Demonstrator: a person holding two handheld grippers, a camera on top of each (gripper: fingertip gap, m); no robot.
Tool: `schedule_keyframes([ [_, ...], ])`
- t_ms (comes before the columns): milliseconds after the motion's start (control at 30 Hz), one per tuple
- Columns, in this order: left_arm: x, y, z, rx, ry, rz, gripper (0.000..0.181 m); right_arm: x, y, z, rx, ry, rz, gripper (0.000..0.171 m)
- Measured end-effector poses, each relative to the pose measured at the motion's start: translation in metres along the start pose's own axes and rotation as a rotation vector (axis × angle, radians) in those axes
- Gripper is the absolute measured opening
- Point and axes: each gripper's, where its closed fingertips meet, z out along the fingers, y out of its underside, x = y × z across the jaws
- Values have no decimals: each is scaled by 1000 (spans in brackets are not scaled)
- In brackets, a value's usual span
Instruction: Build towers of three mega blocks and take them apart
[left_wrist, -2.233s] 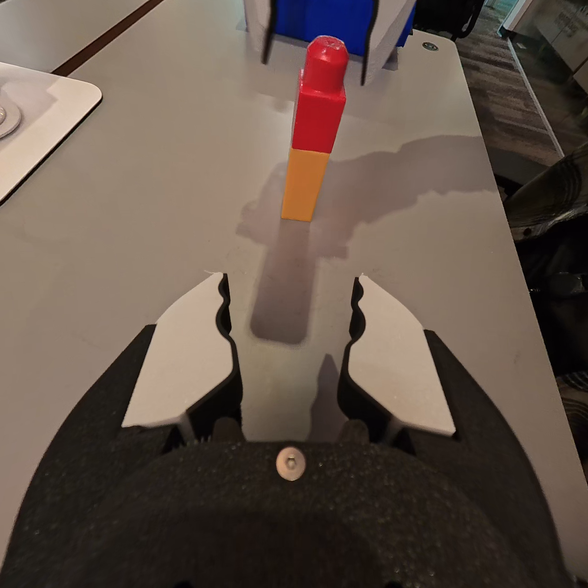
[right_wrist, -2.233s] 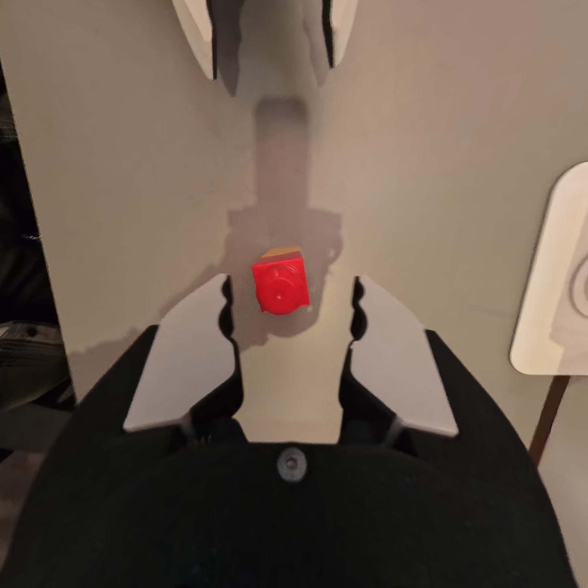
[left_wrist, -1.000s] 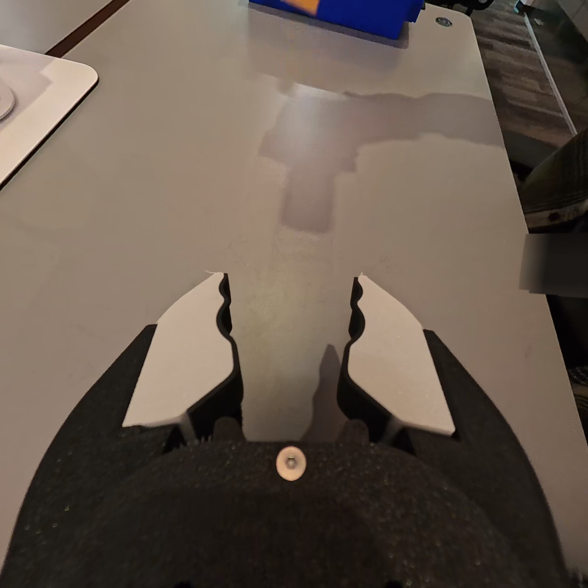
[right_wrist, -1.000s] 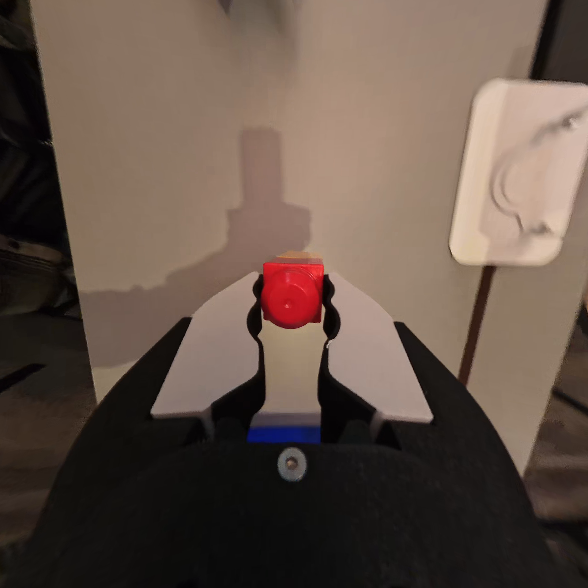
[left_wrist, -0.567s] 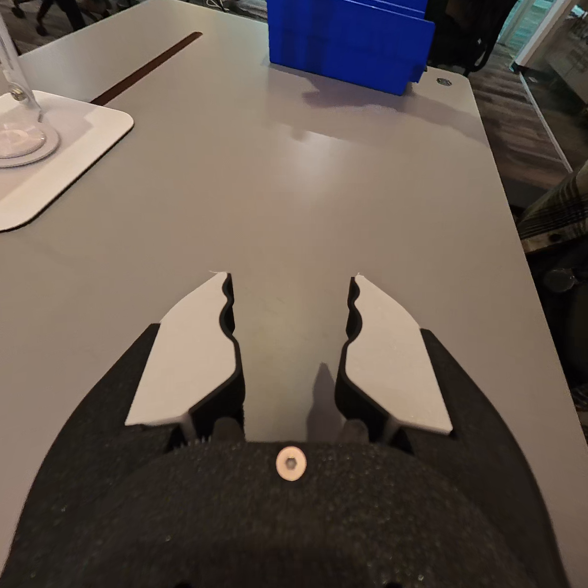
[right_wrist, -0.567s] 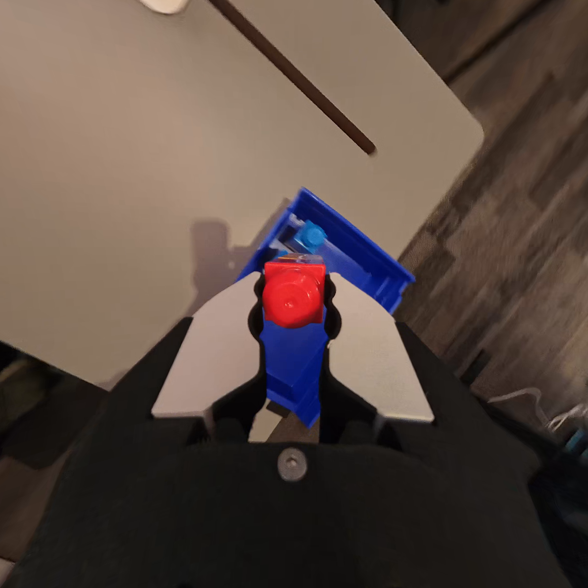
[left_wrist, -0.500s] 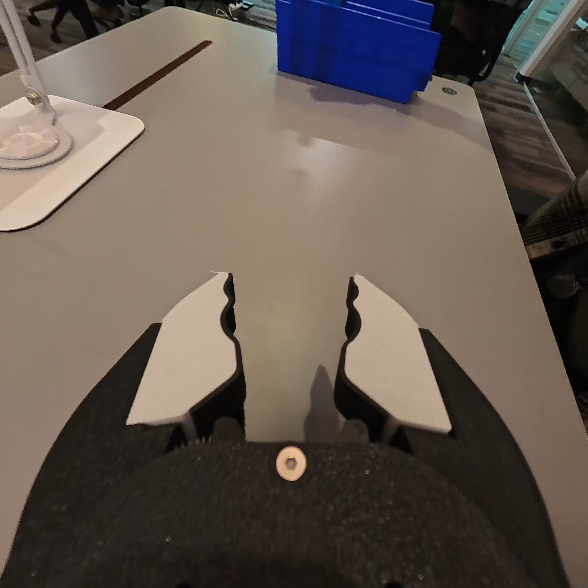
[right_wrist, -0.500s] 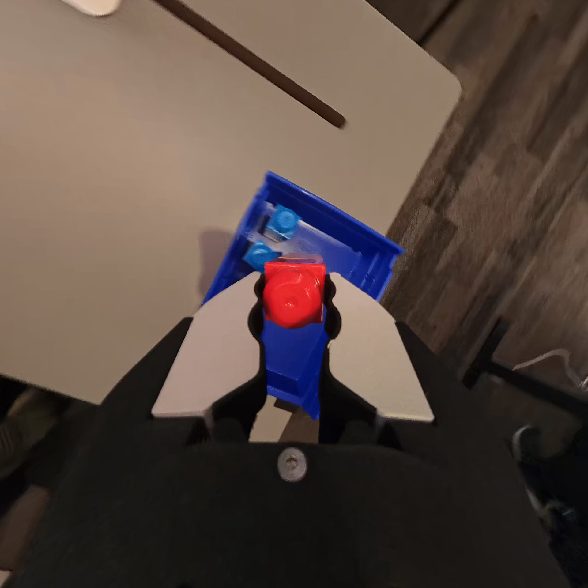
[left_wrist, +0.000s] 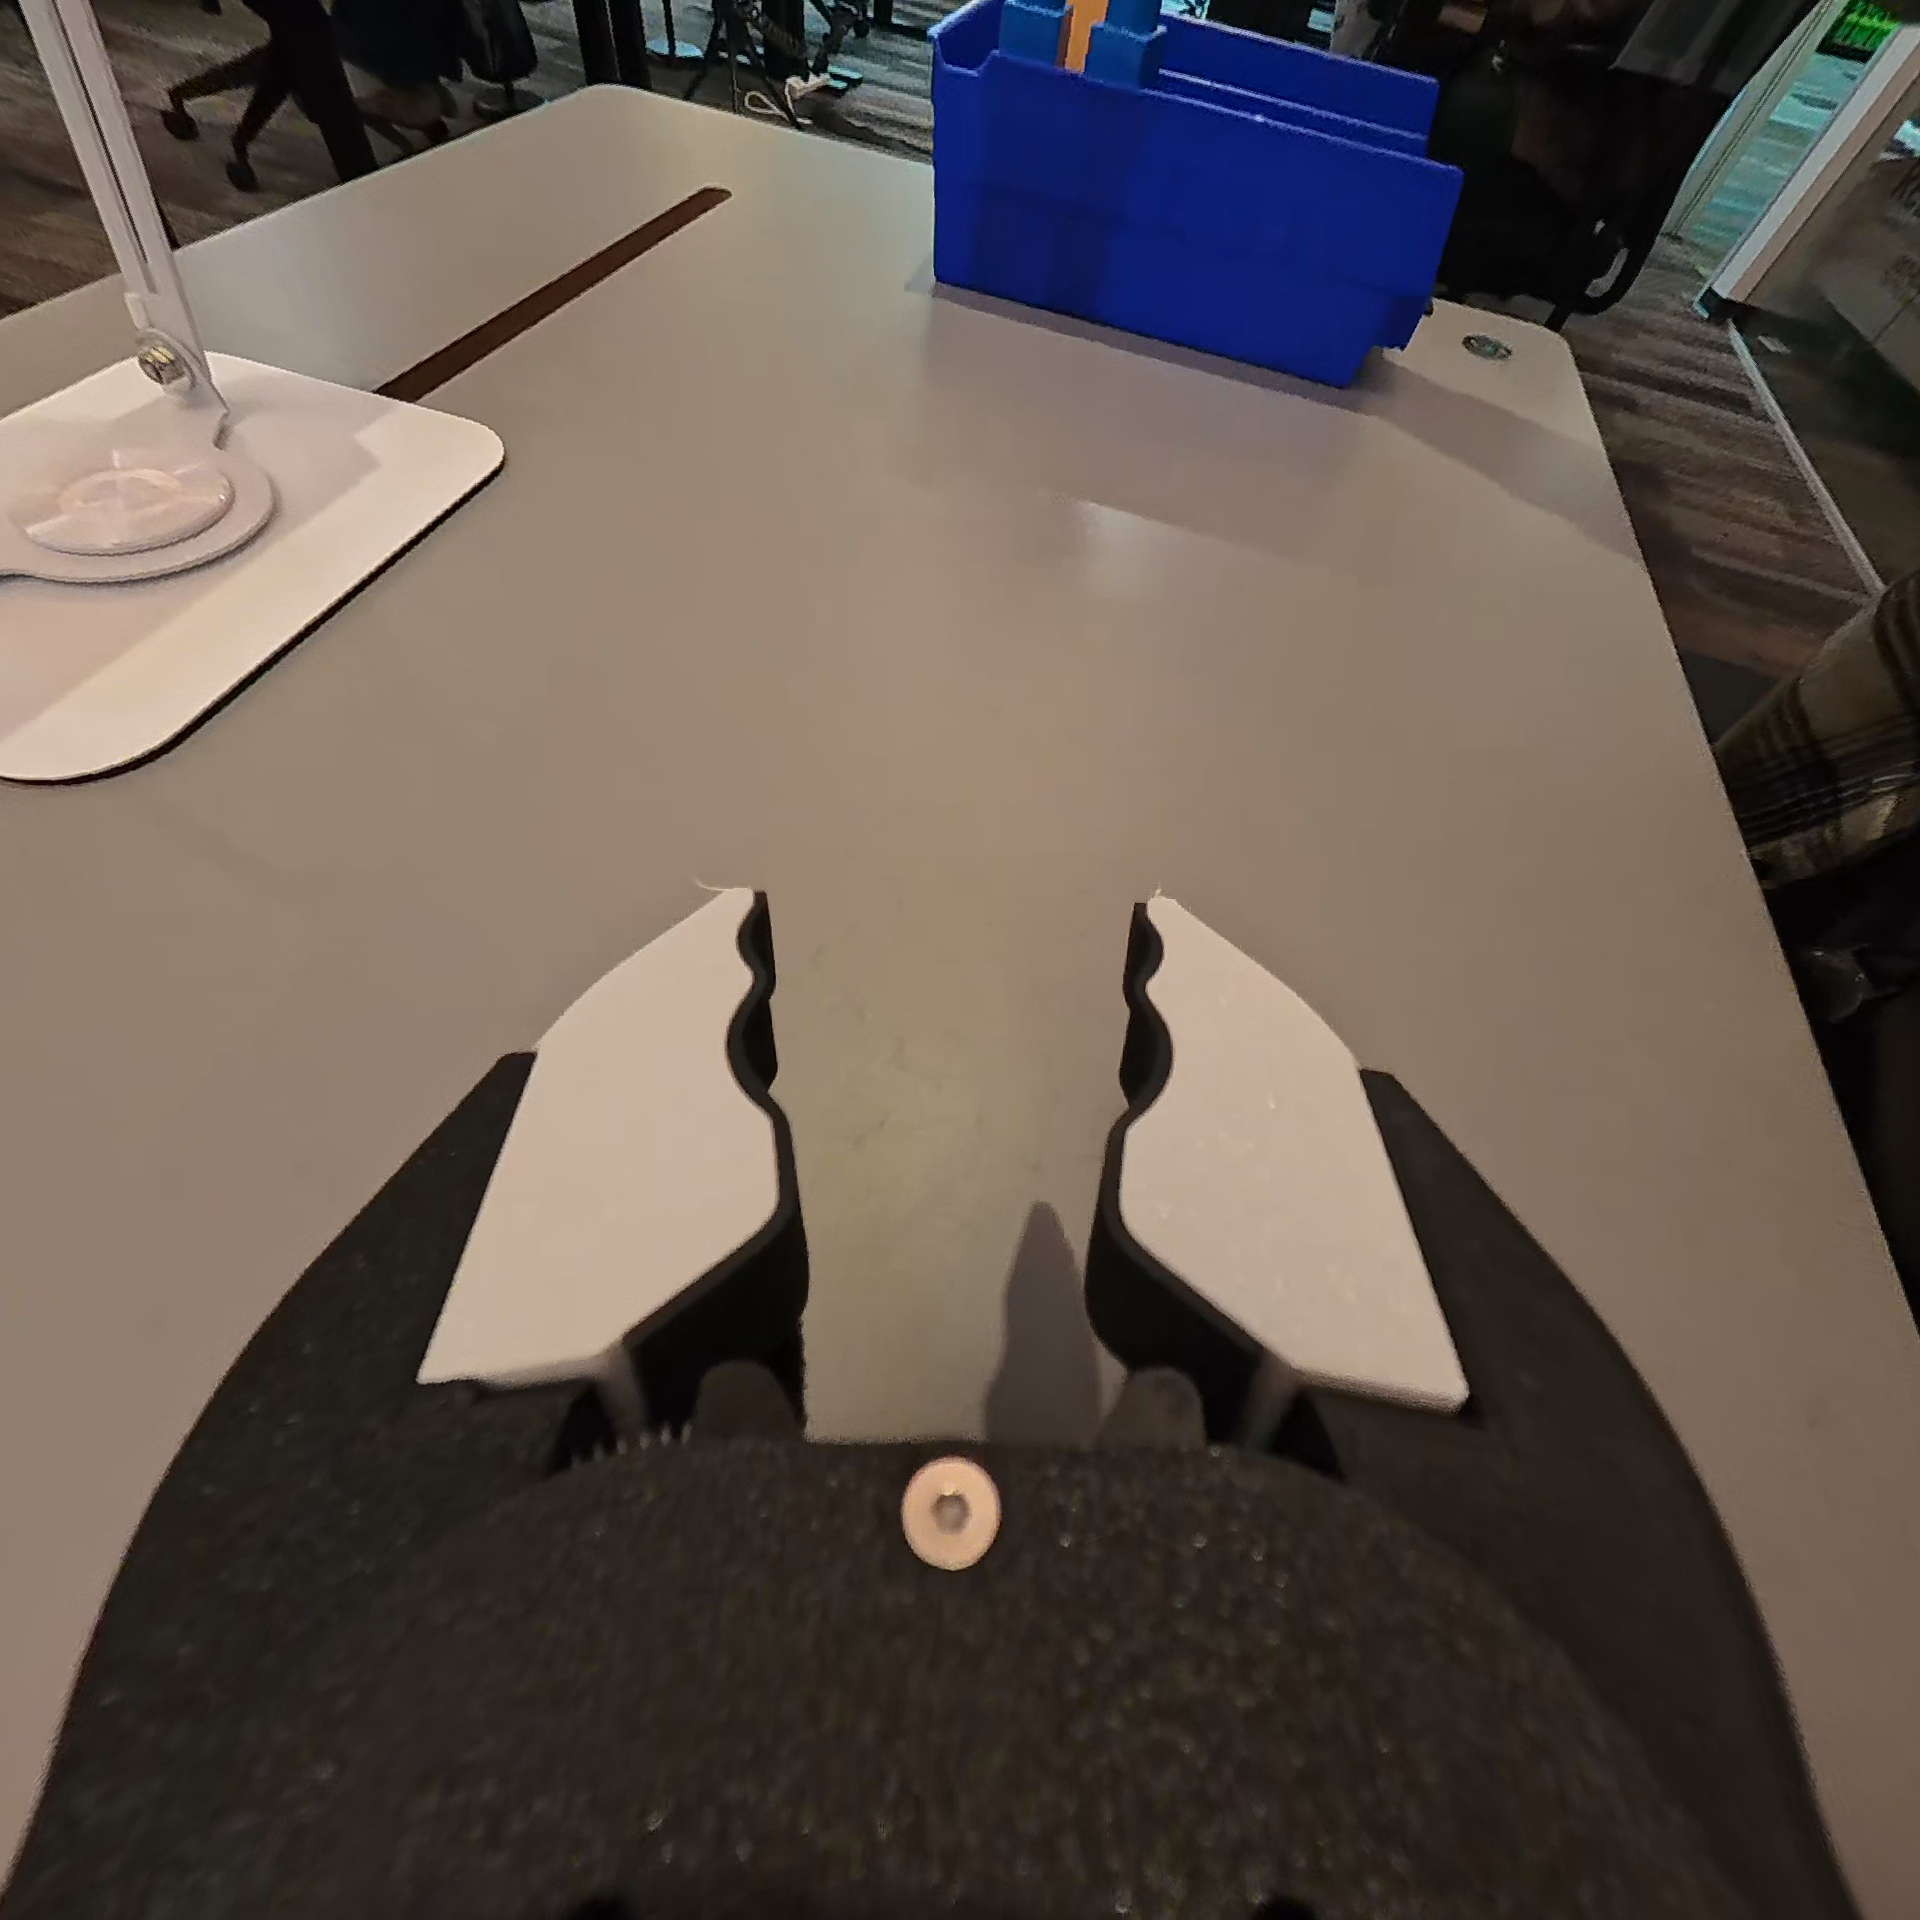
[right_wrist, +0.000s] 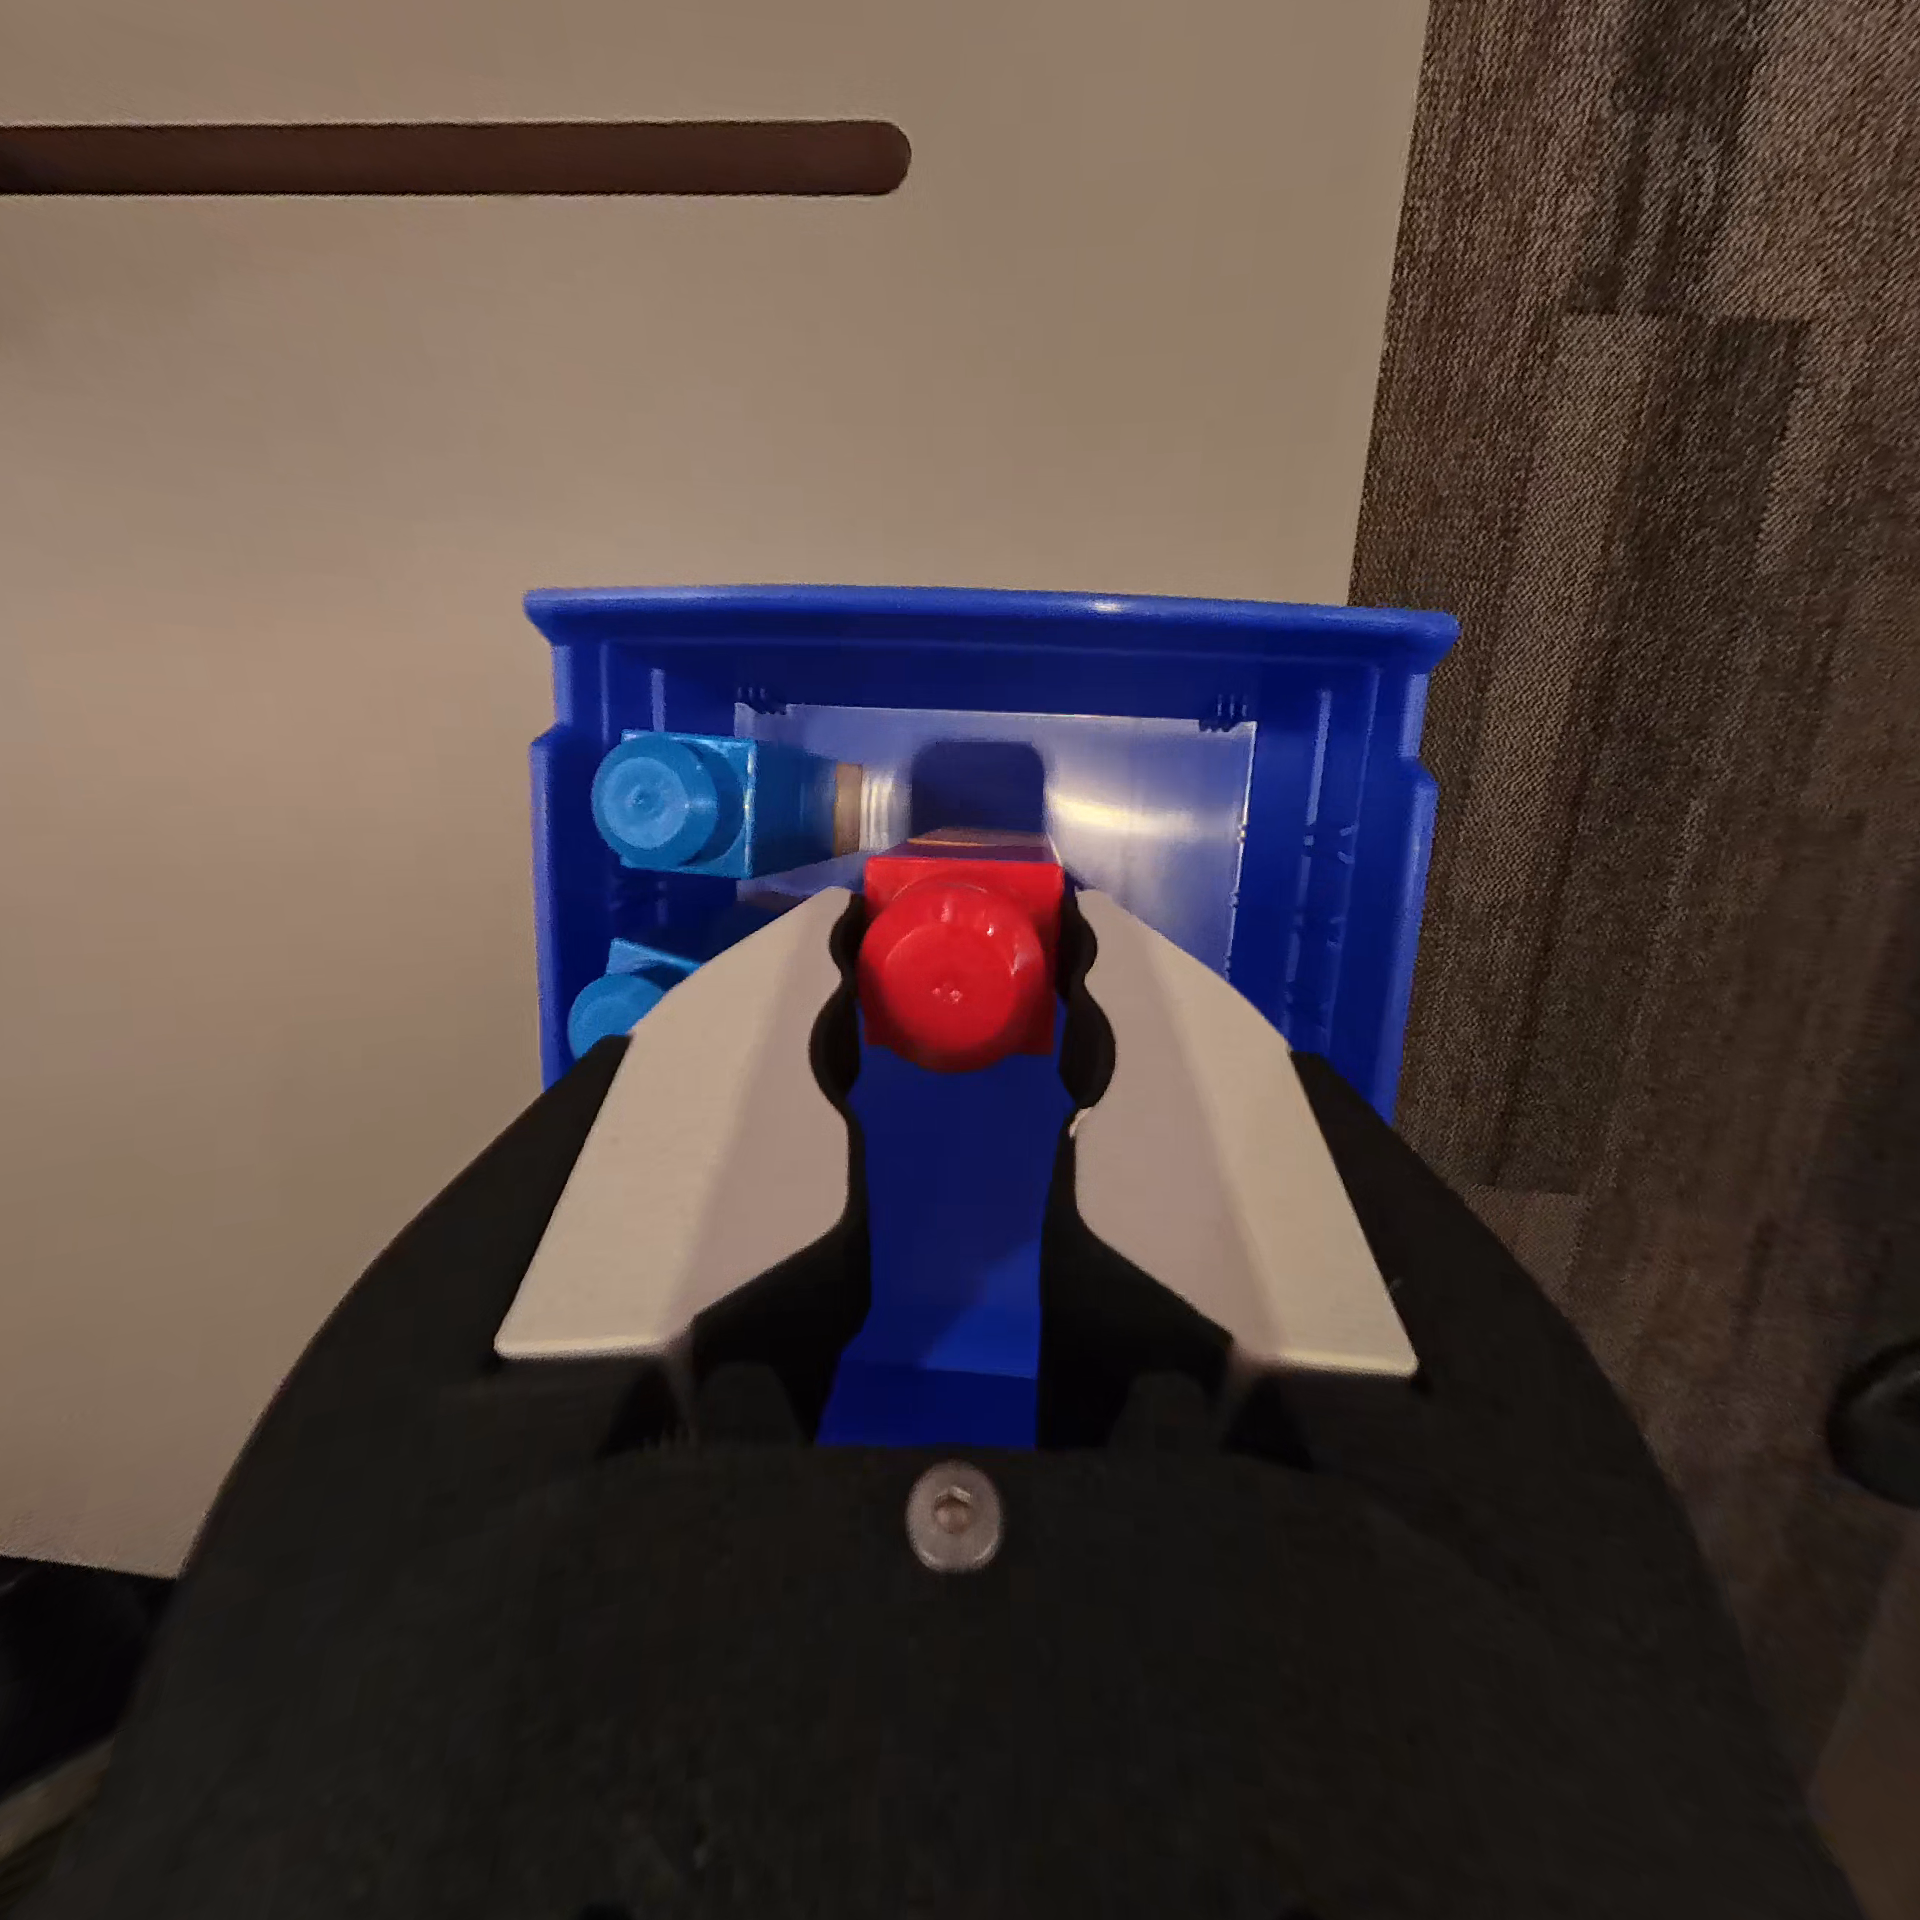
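Since half a second ago my right gripper (right_wrist: 961, 971) has swung square over the blue bin (right_wrist: 987, 623), which now sits directly ahead of its jaws. My left gripper (left_wrist: 951, 997) hangs with jaws spread and empty over bare bench (left_wrist: 935, 623), the bin far ahead of them. The right jaws pinch the red block (right_wrist: 951, 977); two blue blocks (right_wrist: 665, 805) lie in the bin left of them. I'd lower the red block into the free space right of those before letting go.

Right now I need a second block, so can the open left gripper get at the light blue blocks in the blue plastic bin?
Probably yes: empty left gripper, bare grey table up to the blue plastic bin.
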Motion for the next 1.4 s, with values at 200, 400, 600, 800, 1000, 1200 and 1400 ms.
schedule_keyframes([
  [200, 2, 5, 4, -28, 11, 4, 64, 4, 5, 23, -30, 17, 14, 35],
  [400, 4, 7, 5, -43, 19, 7, 64, 9, 16, 46, -68, 48, 29, 35],
  [600, 5, 8, 5, -44, 21, 7, 64, 11, 16, 50, -44, 67, 32, 35],
  [800, 7, 8, 5, -47, 26, 11, 64, 10, 17, 49, -37, 78, 4, 40],
  [1000, 9, 4, 3, -36, 26, 20, 65, 9, 10, 35, -1, 92, -13, 66],
  [1200, 13, 1, 1, -26, 30, 33, 65, 9, 2, -2, 67, 128, -9, 83],
  [1400, 17, -1, 0, -22, 32, 43, 67, -16, -3, -56, 181, 105, -94, 95],
])
